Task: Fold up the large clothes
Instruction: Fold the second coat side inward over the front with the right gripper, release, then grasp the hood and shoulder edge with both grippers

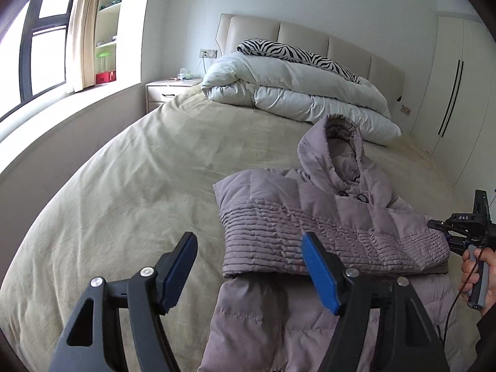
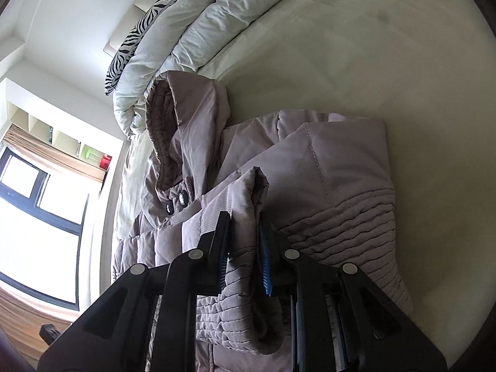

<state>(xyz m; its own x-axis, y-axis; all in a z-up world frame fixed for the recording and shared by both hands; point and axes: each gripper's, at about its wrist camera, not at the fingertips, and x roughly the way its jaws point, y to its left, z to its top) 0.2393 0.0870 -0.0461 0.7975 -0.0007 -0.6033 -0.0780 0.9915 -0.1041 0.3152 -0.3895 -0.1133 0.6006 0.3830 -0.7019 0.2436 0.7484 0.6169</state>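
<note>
A mauve hooded puffer jacket (image 1: 310, 217) lies on the bed, hood toward the headboard, with a ribbed sleeve folded across its chest. My left gripper (image 1: 251, 266) is open and empty, hovering above the jacket's lower left part. My right gripper (image 2: 245, 245) is shut on a fold of the jacket's sleeve (image 2: 248, 198) and holds it raised over the body. The right gripper also shows in the left wrist view (image 1: 458, 229) at the jacket's right edge, held by a hand.
The bed (image 1: 130, 167) has a beige sheet. A folded white duvet (image 1: 294, 93) and a zebra pillow (image 1: 291, 52) lie at the headboard. A nightstand (image 1: 167, 91) and a window (image 1: 34, 46) are to the left, a wardrobe (image 1: 455, 86) to the right.
</note>
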